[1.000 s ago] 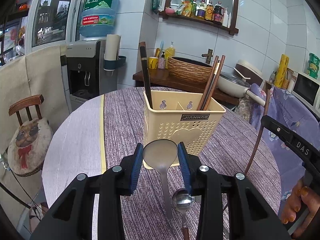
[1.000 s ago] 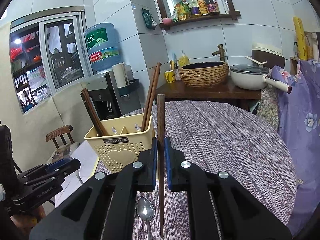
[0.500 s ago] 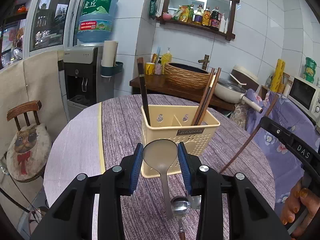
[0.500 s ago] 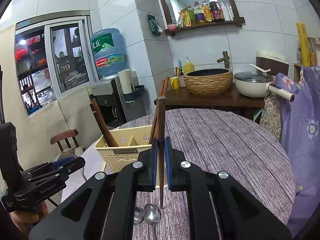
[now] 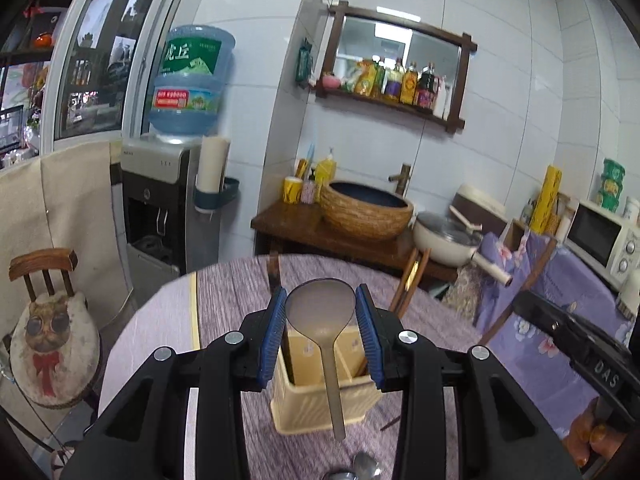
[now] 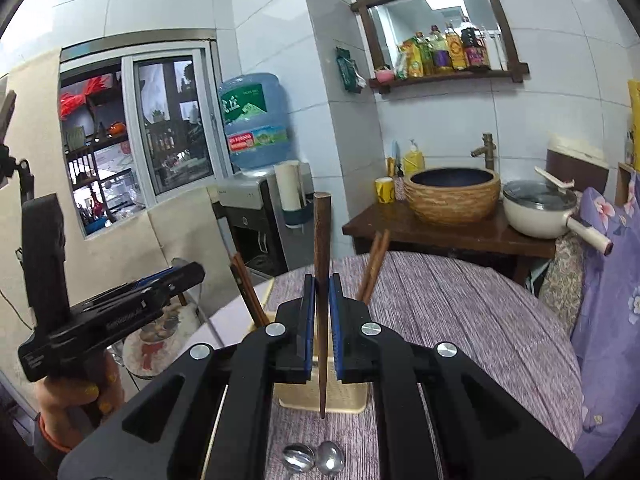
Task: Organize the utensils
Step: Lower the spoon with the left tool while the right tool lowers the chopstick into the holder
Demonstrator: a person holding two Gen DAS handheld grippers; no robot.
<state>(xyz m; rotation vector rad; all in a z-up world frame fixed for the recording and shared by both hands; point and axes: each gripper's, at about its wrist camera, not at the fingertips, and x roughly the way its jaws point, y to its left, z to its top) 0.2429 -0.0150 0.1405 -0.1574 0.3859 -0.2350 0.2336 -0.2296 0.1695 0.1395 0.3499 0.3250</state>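
My left gripper (image 5: 320,312) is shut on the bowl of a steel ladle-like spoon (image 5: 320,312), whose handle hangs down in front of the cream utensil basket (image 5: 320,404). The basket stands on the round table and holds dark chopsticks (image 5: 410,284). My right gripper (image 6: 319,304) is shut on a single brown chopstick (image 6: 321,236), held upright with its thin tip hanging above the basket (image 6: 320,400). Two small spoons (image 6: 314,456) lie on the cloth below the right gripper. The left gripper's body (image 6: 116,312) shows at the left of the right wrist view.
A purple striped cloth (image 6: 460,312) covers the round table. Behind it stand a wooden counter with a woven basin (image 5: 366,212), a white pot (image 5: 444,240) and a water dispenser (image 5: 168,208). A cushioned chair (image 5: 48,332) is at the left, a purple floral cover (image 6: 608,280) at the right.
Both grippers have risen with their utensils. The basket now sits lower in both views and is partly hidden behind the fingers. The chopstick's tip has lifted off the table.
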